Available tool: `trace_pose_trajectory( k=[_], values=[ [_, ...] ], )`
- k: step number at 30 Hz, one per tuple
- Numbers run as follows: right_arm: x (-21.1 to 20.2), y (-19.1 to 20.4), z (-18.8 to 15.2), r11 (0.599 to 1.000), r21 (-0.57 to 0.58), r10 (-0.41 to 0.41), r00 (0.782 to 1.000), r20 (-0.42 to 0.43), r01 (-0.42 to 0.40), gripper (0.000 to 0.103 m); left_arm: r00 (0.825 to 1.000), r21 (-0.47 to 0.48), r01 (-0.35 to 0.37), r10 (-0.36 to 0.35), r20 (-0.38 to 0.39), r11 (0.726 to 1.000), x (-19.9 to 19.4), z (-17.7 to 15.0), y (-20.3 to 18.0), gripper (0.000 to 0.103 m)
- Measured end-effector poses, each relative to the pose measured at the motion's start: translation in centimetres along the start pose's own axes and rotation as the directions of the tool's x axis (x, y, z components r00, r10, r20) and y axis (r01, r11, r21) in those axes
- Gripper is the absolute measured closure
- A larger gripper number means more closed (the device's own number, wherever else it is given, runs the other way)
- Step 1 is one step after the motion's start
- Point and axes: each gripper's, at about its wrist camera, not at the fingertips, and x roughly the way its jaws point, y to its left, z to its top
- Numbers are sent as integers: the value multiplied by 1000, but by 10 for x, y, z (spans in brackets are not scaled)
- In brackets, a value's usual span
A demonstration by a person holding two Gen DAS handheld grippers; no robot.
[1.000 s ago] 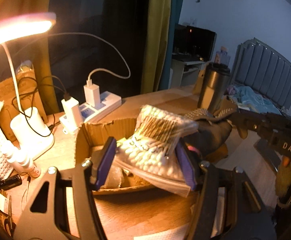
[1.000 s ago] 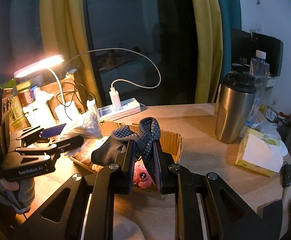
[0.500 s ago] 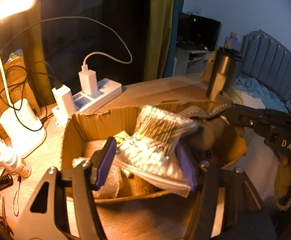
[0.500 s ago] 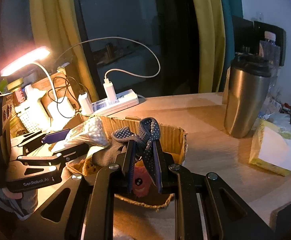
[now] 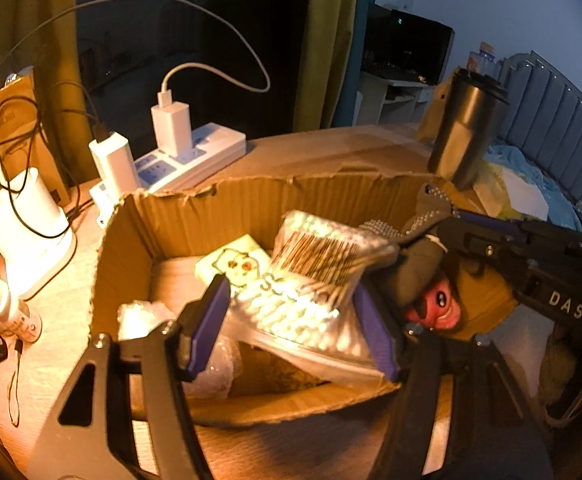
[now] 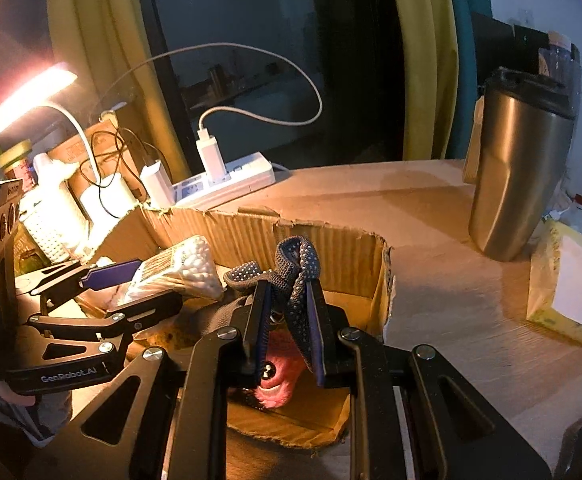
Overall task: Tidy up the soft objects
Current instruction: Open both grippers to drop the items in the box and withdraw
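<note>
Left wrist view has the left gripper (image 5: 291,320) with its purple-padded jaws closed on a clear plastic bag of white cotton swabs (image 5: 303,292), held over the open brown cardboard box (image 5: 219,208). That bag looks light, crinkly and slippery, and its contents shift, so a grip across the filled middle seems safer than one on the loose film. Its long axis runs from the jaws up and away toward the box's far wall, barcode end farthest out. In the right wrist view the right gripper (image 6: 289,320) has its jaws clamped on a dark grey knitted sock with pale grip dots (image 6: 295,276), also over the box, near its right-hand wall. The sock is limp and light, the dots give good friction, and it is held at mid-length, so a folded loop stands above the jaws and the rest droops. Under it, inside the box, lies a pink plush toy (image 6: 279,384). A yellow-green packet (image 5: 231,264) rests on the box floor beyond the bag. Past the box's far wall on the desk (image 6: 431,264) sits a white power strip (image 6: 227,184); right of the box stands a steel tumbler (image 6: 515,176).
</note>
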Motion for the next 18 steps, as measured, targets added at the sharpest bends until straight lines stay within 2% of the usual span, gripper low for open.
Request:
trace_pose_trajectory(
  k=[3, 13, 18],
  values=[
    [4, -2, -1, 1000, 9, -4, 1000, -11, 4, 83, 1000, -1, -3, 3, -3, 1000, 2, 0, 1, 37],
    [3, -1, 0, 999, 28, -15, 1000, -15, 16, 65, 1000, -4, -3, 3, 13, 1000, -5, 2, 2, 36],
    [-3, 0, 1, 999, 33, -24, 1000, -8, 25, 62, 1000, -6, -4, 4, 30, 1000, -14, 3, 1, 36]
  ],
)
